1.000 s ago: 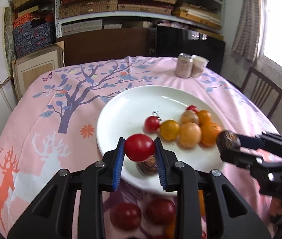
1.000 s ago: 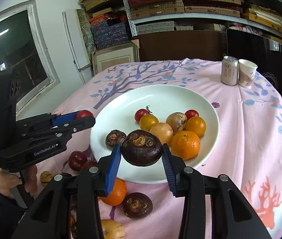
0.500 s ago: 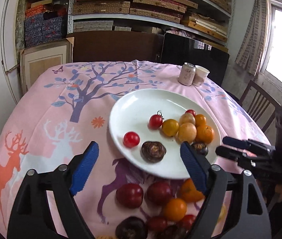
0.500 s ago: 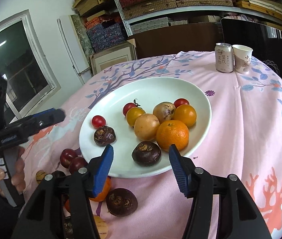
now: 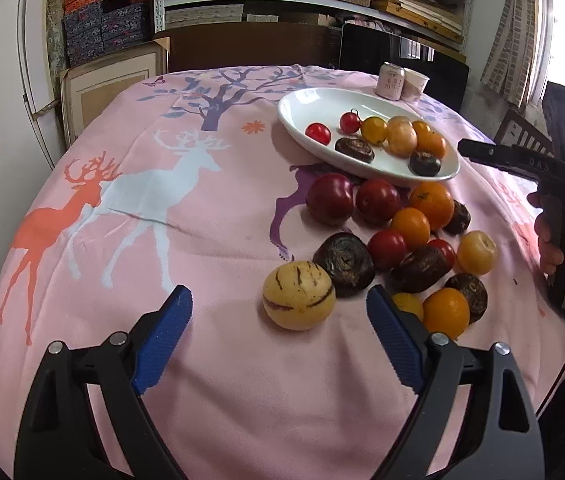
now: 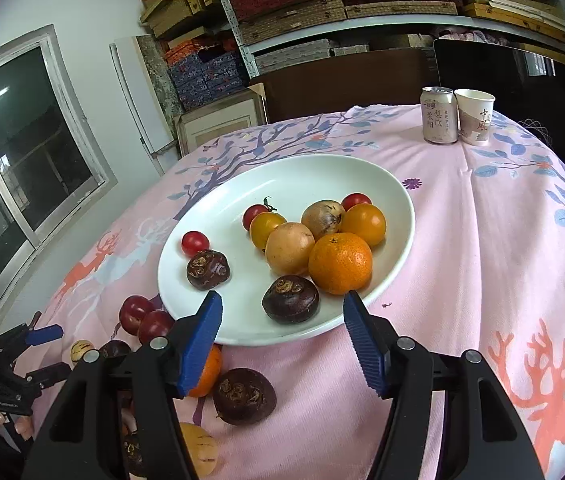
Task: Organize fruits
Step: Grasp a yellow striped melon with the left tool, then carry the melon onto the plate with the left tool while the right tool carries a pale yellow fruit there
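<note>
Left wrist view: left gripper (image 5: 278, 308) gapes wide, empty, over bare pink tablecloth (image 5: 210, 380); a pale striped melon (image 5: 299, 295) lies just ahead between its tips, untouched.
Room: open cloth to the left; loose fruit pile (image 5: 406, 236) and white plate (image 5: 386, 162) crowd the right.
Right gripper (image 6: 282, 312): jaws just been opening, about half apart, empty, over the plate's near rim beside a dark chestnut-like fruit (image 6: 290, 298).
Change: both released fruits now sit on the plate.
Count: plate holds nine fruits; one can (image 6: 438, 115), one paper cup (image 6: 475, 116).
</note>
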A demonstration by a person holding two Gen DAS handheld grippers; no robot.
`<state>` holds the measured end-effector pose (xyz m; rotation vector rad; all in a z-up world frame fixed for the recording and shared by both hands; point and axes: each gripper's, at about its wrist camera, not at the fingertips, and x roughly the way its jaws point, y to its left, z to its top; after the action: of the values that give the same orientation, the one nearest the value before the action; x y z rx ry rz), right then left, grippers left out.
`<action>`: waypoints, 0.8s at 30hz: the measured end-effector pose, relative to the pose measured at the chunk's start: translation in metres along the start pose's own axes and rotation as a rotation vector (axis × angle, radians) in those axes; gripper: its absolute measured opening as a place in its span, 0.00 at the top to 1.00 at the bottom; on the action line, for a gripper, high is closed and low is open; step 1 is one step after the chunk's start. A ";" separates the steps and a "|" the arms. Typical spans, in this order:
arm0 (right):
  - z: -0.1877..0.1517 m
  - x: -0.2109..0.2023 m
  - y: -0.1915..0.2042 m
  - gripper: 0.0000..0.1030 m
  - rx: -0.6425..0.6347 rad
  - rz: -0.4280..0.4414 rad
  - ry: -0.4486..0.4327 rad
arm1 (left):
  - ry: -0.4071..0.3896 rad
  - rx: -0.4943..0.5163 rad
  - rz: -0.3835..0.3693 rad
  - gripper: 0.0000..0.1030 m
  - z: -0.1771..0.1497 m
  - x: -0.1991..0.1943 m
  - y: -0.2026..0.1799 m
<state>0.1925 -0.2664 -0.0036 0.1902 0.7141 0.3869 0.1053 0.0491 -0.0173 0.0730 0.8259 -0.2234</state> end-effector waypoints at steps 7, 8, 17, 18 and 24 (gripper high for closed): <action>-0.019 -0.018 0.000 0.38 -0.011 -0.018 -0.015 | 0.083 0.028 -0.041 0.61 0.002 0.026 -0.007; -0.023 -0.021 0.001 0.38 -0.010 -0.008 -0.013 | 0.097 0.027 -0.053 0.61 0.003 0.029 -0.006; -0.051 -0.032 0.013 0.38 -0.021 0.159 0.095 | 0.023 -0.001 -0.068 0.62 0.000 0.018 -0.003; -0.054 -0.034 0.018 0.38 -0.038 0.163 0.101 | 0.005 -0.011 -0.073 0.62 -0.001 0.014 -0.002; -0.071 -0.039 0.048 0.38 -0.169 0.119 0.119 | -0.040 -0.051 -0.086 0.62 0.000 0.005 0.005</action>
<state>0.1046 -0.2358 -0.0182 0.0502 0.7856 0.5738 0.1093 0.0532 -0.0211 -0.0155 0.7951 -0.2840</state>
